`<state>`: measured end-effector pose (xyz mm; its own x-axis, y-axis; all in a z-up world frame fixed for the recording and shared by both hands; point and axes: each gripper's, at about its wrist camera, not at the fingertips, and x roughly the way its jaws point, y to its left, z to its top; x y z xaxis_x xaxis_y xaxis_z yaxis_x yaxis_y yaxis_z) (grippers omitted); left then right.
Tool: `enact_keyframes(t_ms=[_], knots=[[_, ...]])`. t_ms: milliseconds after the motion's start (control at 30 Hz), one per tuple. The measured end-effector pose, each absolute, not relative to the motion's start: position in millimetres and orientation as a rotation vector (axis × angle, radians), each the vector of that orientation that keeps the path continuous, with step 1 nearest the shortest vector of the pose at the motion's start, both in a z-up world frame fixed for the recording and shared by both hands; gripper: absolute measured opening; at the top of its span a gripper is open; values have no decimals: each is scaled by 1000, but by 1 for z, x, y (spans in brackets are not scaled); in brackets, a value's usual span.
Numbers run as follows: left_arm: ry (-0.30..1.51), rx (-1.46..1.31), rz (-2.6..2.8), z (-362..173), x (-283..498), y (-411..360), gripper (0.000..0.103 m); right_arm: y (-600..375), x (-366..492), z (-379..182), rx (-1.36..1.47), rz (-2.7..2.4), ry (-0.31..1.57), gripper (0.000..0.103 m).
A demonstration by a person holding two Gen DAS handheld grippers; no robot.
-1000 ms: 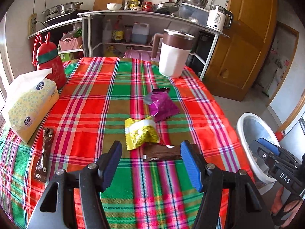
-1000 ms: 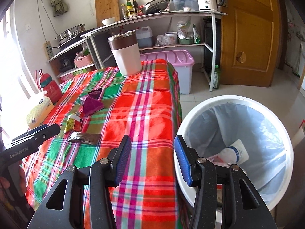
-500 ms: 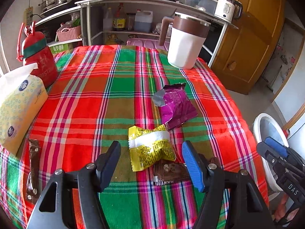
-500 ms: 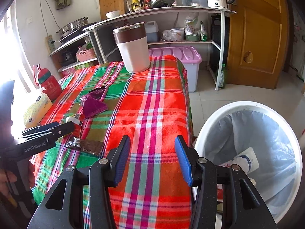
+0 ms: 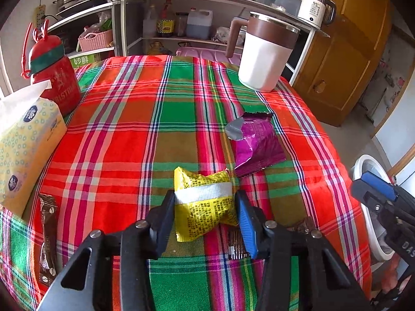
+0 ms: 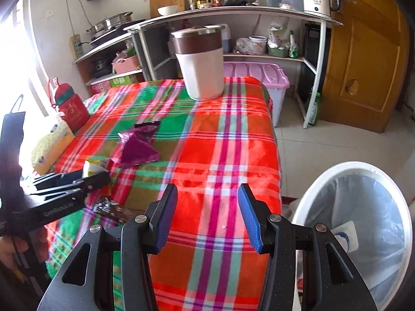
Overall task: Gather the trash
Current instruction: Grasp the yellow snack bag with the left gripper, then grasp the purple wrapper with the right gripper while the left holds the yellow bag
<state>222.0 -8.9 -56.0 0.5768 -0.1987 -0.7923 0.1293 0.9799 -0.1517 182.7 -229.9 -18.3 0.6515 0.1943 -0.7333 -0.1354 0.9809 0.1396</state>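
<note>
A yellow snack wrapper (image 5: 203, 202) lies on the plaid tablecloth (image 5: 166, 119) between the fingers of my left gripper (image 5: 205, 207), whose jaws have closed in until both pads touch the wrapper's sides. A purple wrapper (image 5: 255, 145) lies just beyond, a dark brown wrapper (image 5: 237, 246) under the right finger, and a brown sachet (image 5: 48, 235) at the left. My right gripper (image 6: 205, 215) is open and empty over the table's near right corner, beside the white trash bin (image 6: 363, 223). The purple wrapper (image 6: 138, 146) and left gripper (image 6: 77, 181) show there too.
A white and brown mug (image 5: 265, 54) stands at the table's far right, a red bottle (image 5: 55, 75) and a tissue pack (image 5: 23, 140) at the left. Shelves with pots and bottles (image 5: 181, 23) stand behind. The bin holds a liner and some trash (image 6: 346, 235).
My left gripper has moved forward over the yellow wrapper and its jaws have narrowed around it. My right gripper has shifted left from the bin toward the table.
</note>
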Motion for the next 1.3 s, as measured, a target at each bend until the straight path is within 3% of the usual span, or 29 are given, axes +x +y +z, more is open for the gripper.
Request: enact_keyframes(t_ms=[433,1300], knots=[[927,-97,-174,-51,217,8,45,-212,182,32,146,301,799,50],[929,-112,-145,-60,225,28,44,-139,264,-45,39,350,907,53]])
